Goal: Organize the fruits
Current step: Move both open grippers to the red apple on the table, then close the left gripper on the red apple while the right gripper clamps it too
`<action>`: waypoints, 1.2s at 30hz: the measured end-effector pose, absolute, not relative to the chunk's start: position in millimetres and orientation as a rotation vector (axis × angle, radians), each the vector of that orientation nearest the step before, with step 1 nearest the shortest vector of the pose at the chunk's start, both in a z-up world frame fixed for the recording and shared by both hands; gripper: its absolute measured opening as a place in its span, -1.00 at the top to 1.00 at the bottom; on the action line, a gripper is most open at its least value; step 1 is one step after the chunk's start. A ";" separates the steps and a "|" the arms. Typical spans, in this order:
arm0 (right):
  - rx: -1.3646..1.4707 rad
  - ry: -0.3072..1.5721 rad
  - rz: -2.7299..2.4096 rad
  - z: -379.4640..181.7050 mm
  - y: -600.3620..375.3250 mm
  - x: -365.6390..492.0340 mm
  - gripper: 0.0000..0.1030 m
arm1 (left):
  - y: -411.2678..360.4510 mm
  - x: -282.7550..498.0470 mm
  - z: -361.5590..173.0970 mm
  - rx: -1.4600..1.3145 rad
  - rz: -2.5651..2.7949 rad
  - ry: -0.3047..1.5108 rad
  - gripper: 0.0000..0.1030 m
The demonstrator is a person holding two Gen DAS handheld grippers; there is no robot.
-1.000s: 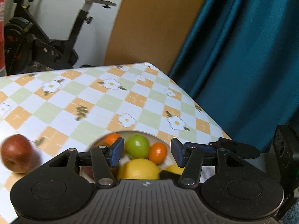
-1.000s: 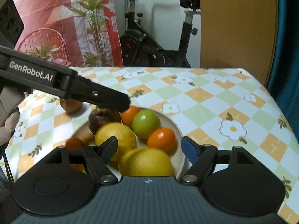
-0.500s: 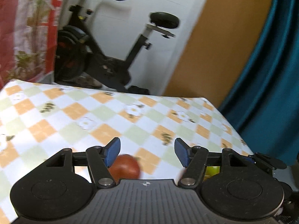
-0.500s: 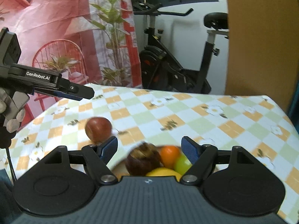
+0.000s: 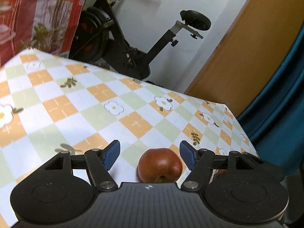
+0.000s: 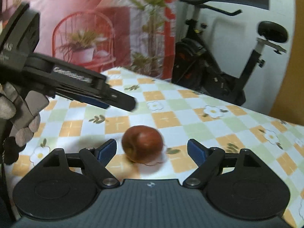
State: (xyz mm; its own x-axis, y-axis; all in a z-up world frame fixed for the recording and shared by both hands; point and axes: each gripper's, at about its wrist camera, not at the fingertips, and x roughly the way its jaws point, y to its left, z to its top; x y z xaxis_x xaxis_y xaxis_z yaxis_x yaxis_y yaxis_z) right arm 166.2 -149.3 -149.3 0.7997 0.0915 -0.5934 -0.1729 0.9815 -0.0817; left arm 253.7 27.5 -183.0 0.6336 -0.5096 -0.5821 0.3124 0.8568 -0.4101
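Observation:
A dark red apple (image 5: 160, 165) lies on the checkered tablecloth (image 5: 114, 102). In the left wrist view it sits low between the blue pads of my open left gripper (image 5: 150, 154), nearer the right pad, untouched. In the right wrist view the same apple (image 6: 142, 142) lies between the pads of my open right gripper (image 6: 152, 150), closer to the left pad. The left gripper's body (image 6: 76, 87) reaches in from the left above the table, held by a gloved hand (image 6: 19, 125). The fruit plate is out of view.
An exercise bike (image 5: 133, 47) stands behind the table's far edge. A teal curtain (image 5: 275, 114) hangs past the right edge and an orange panel (image 5: 237, 57) stands beside it. A red floral backdrop (image 6: 85, 28) is at the far left.
Both grippers have swung left, away from the plate of fruit, which has left both views. The red apple now lies between the pads of each gripper.

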 end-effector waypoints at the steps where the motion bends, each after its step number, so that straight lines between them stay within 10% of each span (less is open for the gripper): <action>1: -0.139 0.638 0.150 -154.0 -143.4 171.3 -0.63 | 28.3 254.6 -185.6 -0.296 -0.483 0.750 -0.39; 36: 0.114 0.769 0.135 -182.8 -142.2 188.7 -0.38 | 19.0 235.8 -225.1 -0.307 -0.591 0.884 -0.38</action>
State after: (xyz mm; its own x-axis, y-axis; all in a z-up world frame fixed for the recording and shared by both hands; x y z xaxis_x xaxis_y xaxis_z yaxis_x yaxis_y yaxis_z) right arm 188.7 -142.2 -182.8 0.7108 0.1632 -0.6842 -0.0803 0.9852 0.1515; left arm 235.8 19.0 -225.1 0.4900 -0.6003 -0.6321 0.3552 0.7997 -0.4841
